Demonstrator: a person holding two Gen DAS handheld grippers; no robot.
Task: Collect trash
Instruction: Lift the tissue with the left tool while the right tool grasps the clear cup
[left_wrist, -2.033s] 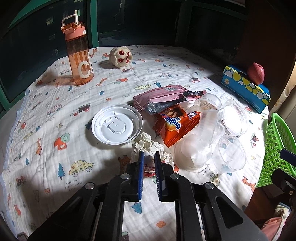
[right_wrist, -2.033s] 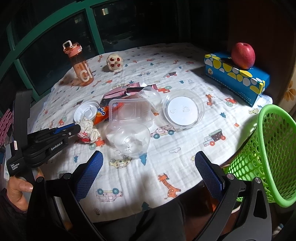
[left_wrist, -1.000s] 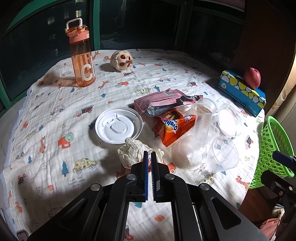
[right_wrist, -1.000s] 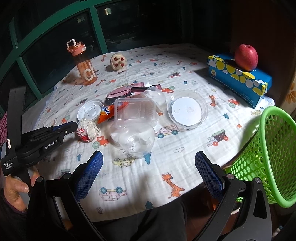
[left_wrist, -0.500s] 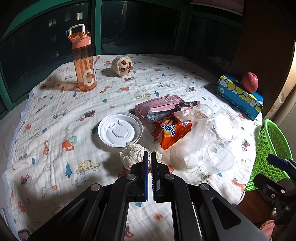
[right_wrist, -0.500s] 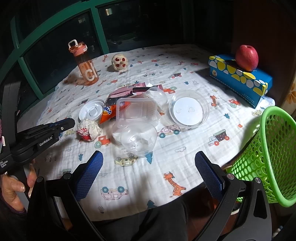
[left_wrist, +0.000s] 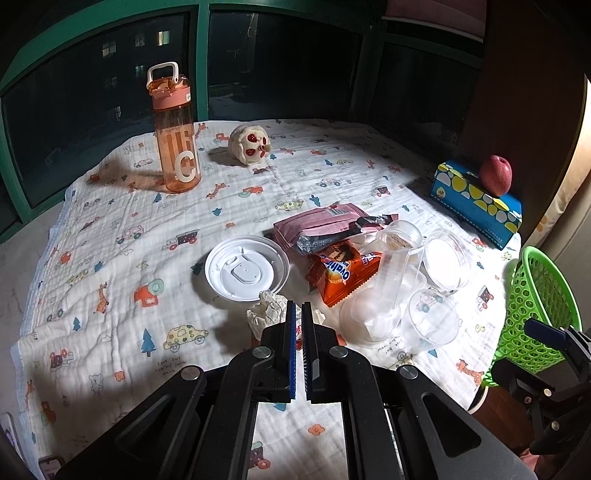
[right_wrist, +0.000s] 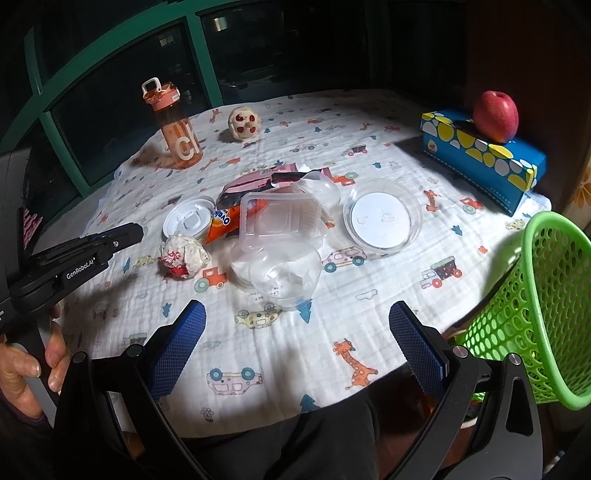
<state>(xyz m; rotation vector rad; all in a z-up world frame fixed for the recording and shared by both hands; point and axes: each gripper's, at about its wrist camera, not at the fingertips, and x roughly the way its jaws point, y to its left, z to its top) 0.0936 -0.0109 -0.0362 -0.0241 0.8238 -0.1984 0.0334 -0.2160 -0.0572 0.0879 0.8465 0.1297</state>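
A crumpled paper wad (right_wrist: 184, 254) with red print lies on the patterned cloth (right_wrist: 258, 369); in the left wrist view the wad (left_wrist: 267, 314) shows just beyond my fingertips. My left gripper (left_wrist: 298, 308) is shut with nothing in it, and its tip (right_wrist: 135, 232) hovers left of the wad, apart from it. Beside the wad lie a white lid (left_wrist: 246, 267), an orange snack wrapper (left_wrist: 343, 275), a pink wrapper (left_wrist: 317, 221) and clear plastic containers (right_wrist: 280, 221). My right gripper (right_wrist: 295, 326) stands wide open and empty over the near cloth. A green basket (right_wrist: 535, 295) stands at the right.
An orange bottle (left_wrist: 175, 136) and a small round toy (left_wrist: 251, 147) stand at the back of the table. A blue tissue box (right_wrist: 484, 155) carries a red apple (right_wrist: 495, 115) at the far right. A hand (right_wrist: 33, 365) holds the left gripper's handle.
The left gripper closed from a narrow gap and drew back from the paper wad, which stays on the cloth. The right gripper has not moved.
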